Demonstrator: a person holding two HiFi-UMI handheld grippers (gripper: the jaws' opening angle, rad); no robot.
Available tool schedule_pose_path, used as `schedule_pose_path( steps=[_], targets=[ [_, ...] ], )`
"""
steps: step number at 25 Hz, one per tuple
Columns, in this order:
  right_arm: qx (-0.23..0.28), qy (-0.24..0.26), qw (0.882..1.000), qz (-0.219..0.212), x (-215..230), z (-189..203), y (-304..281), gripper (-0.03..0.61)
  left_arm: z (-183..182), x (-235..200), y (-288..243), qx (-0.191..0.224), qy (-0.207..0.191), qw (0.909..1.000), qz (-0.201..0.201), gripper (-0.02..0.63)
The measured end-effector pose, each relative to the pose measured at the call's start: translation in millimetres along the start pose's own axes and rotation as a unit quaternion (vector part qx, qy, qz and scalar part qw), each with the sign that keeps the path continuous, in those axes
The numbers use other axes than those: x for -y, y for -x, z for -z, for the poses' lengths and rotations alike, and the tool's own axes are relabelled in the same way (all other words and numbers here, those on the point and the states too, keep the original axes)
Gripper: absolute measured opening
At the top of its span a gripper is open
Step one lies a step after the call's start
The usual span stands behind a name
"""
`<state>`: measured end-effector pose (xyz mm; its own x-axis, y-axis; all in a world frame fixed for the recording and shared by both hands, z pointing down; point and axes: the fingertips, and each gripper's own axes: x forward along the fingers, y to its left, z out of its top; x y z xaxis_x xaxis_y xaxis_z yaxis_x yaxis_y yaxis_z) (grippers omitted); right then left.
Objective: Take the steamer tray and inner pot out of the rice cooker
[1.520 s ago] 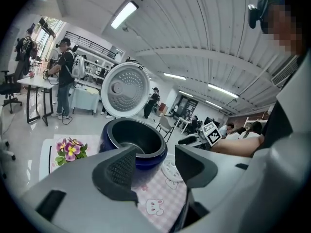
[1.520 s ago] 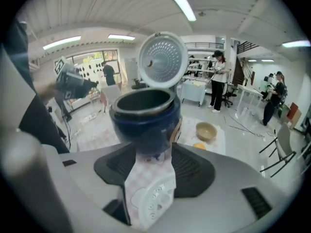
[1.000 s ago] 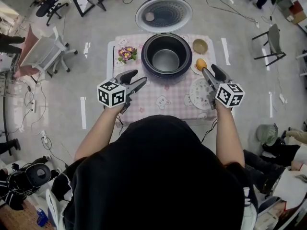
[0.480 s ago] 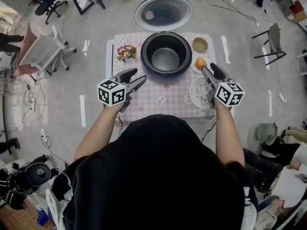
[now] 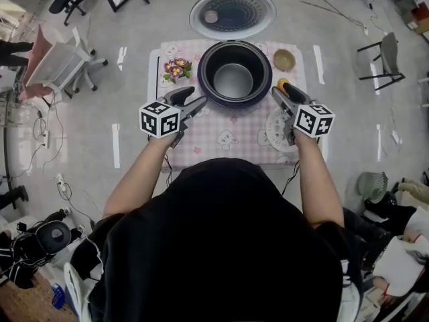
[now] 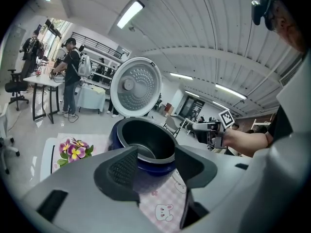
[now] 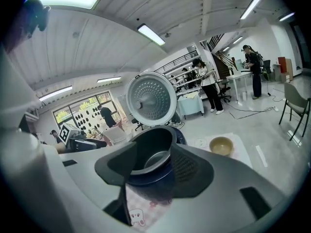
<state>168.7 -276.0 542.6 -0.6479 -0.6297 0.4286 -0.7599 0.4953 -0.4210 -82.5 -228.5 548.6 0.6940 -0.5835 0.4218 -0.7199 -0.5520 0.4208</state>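
The dark blue rice cooker (image 5: 233, 76) stands at the back of the checked table with its lid (image 5: 232, 12) swung up. The dark inner pot (image 5: 233, 82) sits inside it, and nothing shows on top of the pot. A white perforated steamer tray (image 5: 273, 129) lies on the table right of the cooker, partly under my right gripper. My left gripper (image 5: 194, 103) hovers open near the cooker's front left. My right gripper (image 5: 277, 92) hovers open by its right side. In both gripper views the cooker (image 6: 143, 144) (image 7: 154, 154) shows beyond empty jaws.
A small bunch of flowers (image 5: 176, 68) lies left of the cooker. A tan bowl (image 5: 284, 60) sits at the back right, and an orange fruit (image 5: 284, 83) peeks out beside my right gripper. Chairs, desks and people stand around on the floor.
Both grippers have come lower and closer to the cooker. The right one has swung in toward the cooker's right rim and now covers most of the orange.
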Motion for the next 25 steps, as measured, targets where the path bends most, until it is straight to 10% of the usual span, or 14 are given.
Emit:
schedule_pose_path(
  steps=[25],
  targets=[
    [-0.068,-0.008,0.998,0.001,40.4,22.6,-102.8,0.204,-11.3,-93.0,-86.8,-0.072,-0.039,0.9878,-0.132,0.137]
  ],
)
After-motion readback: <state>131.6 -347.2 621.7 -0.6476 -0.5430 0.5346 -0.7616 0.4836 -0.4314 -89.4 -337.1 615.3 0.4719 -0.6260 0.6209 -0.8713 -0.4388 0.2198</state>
